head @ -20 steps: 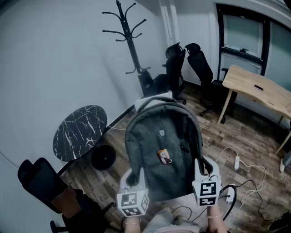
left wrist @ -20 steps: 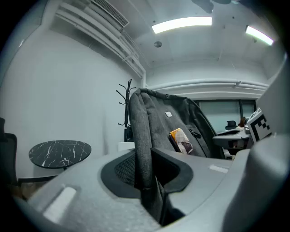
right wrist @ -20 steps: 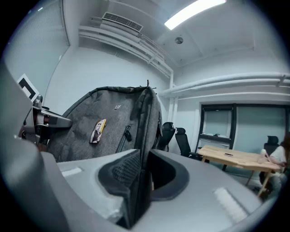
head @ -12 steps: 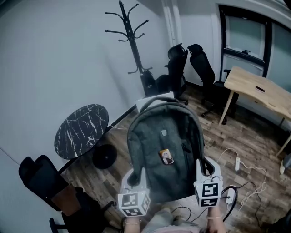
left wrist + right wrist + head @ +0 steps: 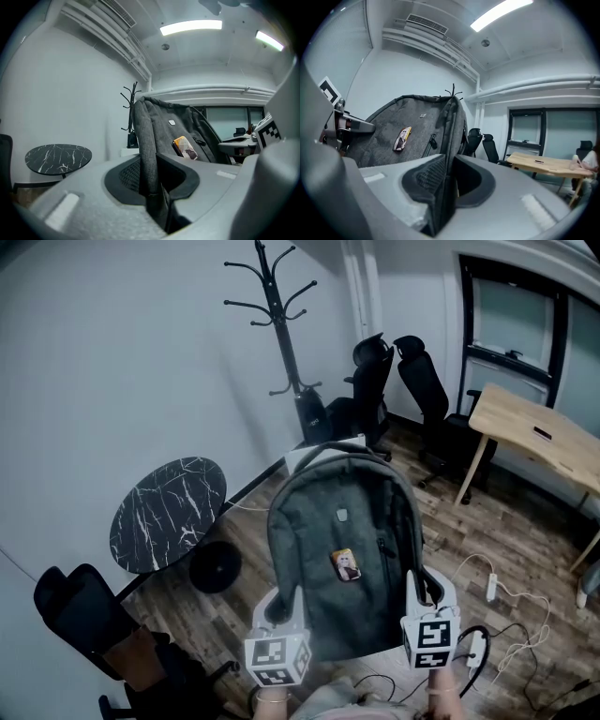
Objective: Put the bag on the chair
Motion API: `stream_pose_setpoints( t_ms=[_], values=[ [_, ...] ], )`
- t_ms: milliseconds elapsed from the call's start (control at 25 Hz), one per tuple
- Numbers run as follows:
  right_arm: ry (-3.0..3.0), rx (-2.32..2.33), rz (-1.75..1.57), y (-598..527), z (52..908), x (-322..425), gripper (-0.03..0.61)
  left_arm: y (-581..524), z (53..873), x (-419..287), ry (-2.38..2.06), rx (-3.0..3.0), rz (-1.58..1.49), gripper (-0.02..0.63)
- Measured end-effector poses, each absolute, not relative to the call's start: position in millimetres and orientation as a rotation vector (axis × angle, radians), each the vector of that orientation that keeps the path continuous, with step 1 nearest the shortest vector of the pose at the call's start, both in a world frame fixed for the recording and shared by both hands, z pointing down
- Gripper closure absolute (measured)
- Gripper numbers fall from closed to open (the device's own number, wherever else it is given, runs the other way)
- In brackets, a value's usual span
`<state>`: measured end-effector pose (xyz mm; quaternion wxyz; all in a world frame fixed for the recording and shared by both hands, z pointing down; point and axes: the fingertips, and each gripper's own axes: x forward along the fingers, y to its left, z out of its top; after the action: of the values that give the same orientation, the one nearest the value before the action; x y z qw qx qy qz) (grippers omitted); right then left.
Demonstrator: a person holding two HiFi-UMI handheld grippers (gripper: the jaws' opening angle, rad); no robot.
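A grey backpack (image 5: pixel 342 559) with a small picture badge on its front hangs upright in the air between my two grippers. My left gripper (image 5: pixel 279 607) is shut on its left edge, and my right gripper (image 5: pixel 424 589) is shut on its right edge. In the left gripper view the bag's side fabric (image 5: pixel 145 140) is pinched between the pads at the left gripper (image 5: pixel 152 176). The right gripper view shows the bag's edge (image 5: pixel 452 126) clamped in the right gripper (image 5: pixel 446 180). A black chair (image 5: pixel 80 610) stands at the lower left, below and left of the bag.
A round black marble table (image 5: pixel 167 514) stands left of the bag. Behind it are a coat rack (image 5: pixel 281 329) and two black office chairs (image 5: pixel 375 381). A wooden desk (image 5: pixel 534 432) is at the right, with cables and a power strip (image 5: pixel 489 589) on the wood floor.
The room has drifted slightly to the right in the head view. The bag stays held in both grippers at about the same place in the frame.
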<state>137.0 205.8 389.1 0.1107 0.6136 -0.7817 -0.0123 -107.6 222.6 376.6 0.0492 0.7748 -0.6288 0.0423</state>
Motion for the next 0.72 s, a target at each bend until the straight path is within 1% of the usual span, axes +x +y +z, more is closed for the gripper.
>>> stream_pose_setpoints(
  t_ms=[720],
  values=[
    [-2.215,1.888,-0.009,155.5,391.7,91.1,0.522,157.7,381.6,-151.7,-1.793,2.435,0.117,0.538]
  ],
)
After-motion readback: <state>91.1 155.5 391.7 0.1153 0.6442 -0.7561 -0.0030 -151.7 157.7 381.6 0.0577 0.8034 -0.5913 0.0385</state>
